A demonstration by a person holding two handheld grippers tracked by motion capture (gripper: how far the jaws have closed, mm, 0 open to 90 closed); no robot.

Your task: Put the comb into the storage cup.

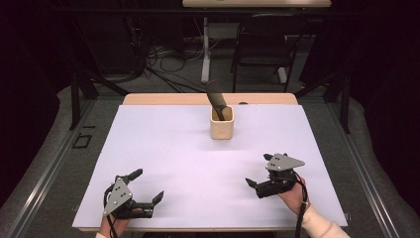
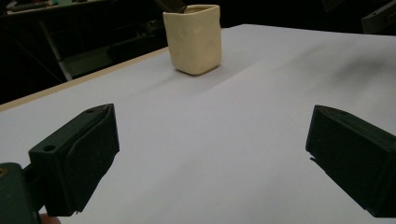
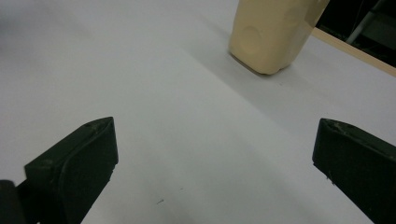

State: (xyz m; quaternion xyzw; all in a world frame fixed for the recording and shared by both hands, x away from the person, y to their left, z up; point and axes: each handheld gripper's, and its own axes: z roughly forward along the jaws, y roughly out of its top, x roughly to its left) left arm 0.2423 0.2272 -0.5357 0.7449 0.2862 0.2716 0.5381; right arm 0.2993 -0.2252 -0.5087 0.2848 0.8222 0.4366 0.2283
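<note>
My grippers: left gripper (image 1: 147, 184) and right gripper (image 1: 258, 170) both spread apart, holding nothing.
Risk: the cup (image 1: 221, 122) ahead of me tips if a jaw knocks its leaning spatula (image 1: 217, 98).

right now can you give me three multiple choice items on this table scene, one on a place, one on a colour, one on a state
1. Where does the cup stand on the white table?
A. at the near edge between the hands
B. toward the far edge, near the middle
C. at the far left corner

2. What colour is the cup?
A. cream
B. red
C. blue

3. How do the jaws of the left gripper and the right gripper stand?
A. both shut on the cup
B. one shut, one open
C. both open, holding nothing

Answers: 1 B, the high view shows it far from both grippers, near the back edge. 2 A, pale cream in all views. 3 C, each gripper view shows jaws wide apart over bare table.
</note>
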